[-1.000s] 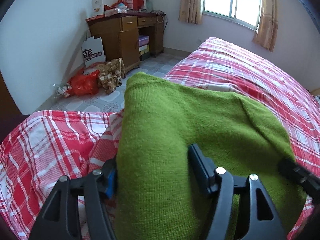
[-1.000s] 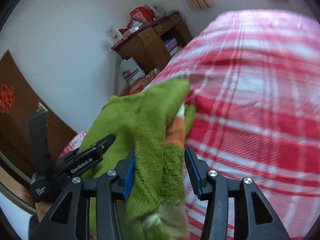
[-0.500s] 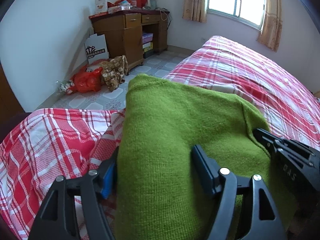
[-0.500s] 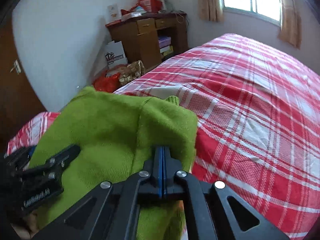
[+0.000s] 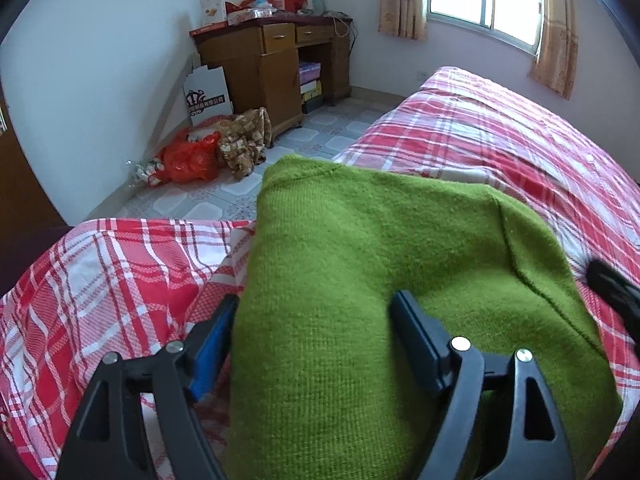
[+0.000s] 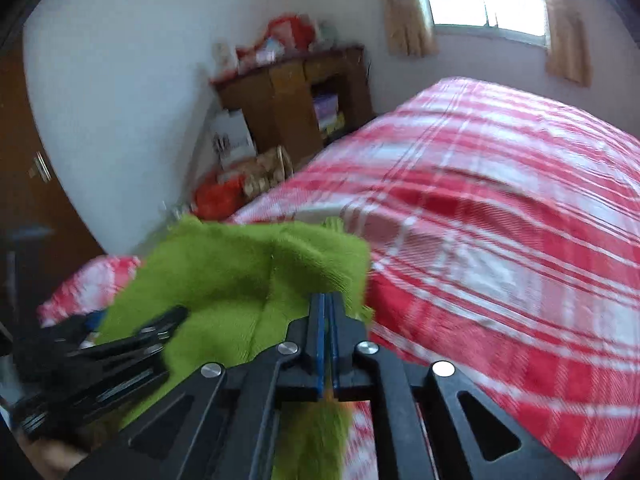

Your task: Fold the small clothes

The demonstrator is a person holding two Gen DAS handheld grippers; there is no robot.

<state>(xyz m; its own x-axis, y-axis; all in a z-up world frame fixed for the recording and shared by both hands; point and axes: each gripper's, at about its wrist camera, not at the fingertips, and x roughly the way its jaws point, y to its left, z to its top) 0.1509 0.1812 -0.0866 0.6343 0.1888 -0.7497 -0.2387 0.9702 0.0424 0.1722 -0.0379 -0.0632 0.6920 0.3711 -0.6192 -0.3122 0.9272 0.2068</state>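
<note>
**Green knit being folded on the plaid bed**

Left wrist view: green knit garment [image 5: 360, 280] is lying on the red plaid bed [image 5: 500, 140], bulging between the fingers of the left gripper [image 5: 312, 320]. Its jaws are opening, the cloth between them; whether the pads are still pressing is hard to say. A wooden desk [image 5: 272, 60] is standing beyond the bed.

Right wrist view: the right gripper [image 6: 326, 320] is pinching the garment's edge, blue pads together on a thin fold, above the bed.
</note>
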